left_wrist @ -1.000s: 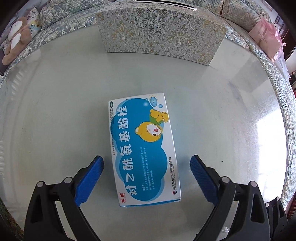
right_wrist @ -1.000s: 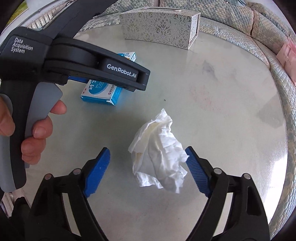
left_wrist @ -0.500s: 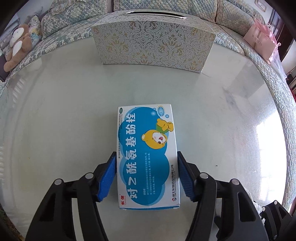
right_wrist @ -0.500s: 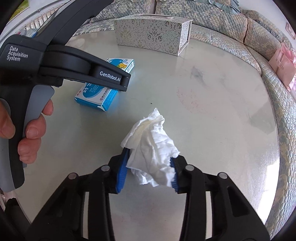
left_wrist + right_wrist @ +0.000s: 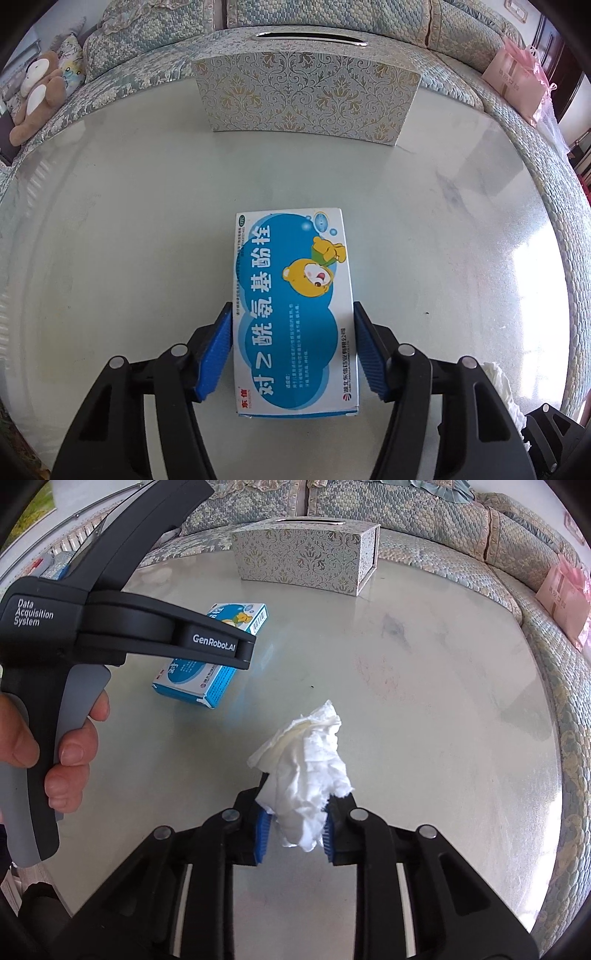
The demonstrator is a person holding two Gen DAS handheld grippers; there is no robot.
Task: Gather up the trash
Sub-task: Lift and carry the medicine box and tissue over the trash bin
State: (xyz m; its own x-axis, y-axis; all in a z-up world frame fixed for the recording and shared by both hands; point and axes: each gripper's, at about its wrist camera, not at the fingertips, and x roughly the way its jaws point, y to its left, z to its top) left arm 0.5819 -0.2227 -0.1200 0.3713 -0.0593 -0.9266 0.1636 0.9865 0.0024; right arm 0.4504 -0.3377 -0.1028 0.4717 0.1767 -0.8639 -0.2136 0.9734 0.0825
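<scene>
Left wrist view: left gripper clamped on a blue-and-white medicine box, blue pads flat against its two long sides, after closing in from a wide spread. Box lying label-up on the glass-topped table, about midway across, cartoon bear printed on the lid. Behind it, toward the table's far edge, a patterned tissue box standing square-on. Beyond that edge, a quilted sofa with a plush toy at the left and a pink bag at the right.

Right wrist view: right gripper pinched nearly together on a crumpled white tissue, most of the wad bulging out ahead of the pads. Whether the tissue touches the table or hangs just clear, hard to tell from this angle. To the left, a hand wrapped round the grip of the left gripper, the medicine box partly hidden beneath it. Tissue box near the far edge.
</scene>
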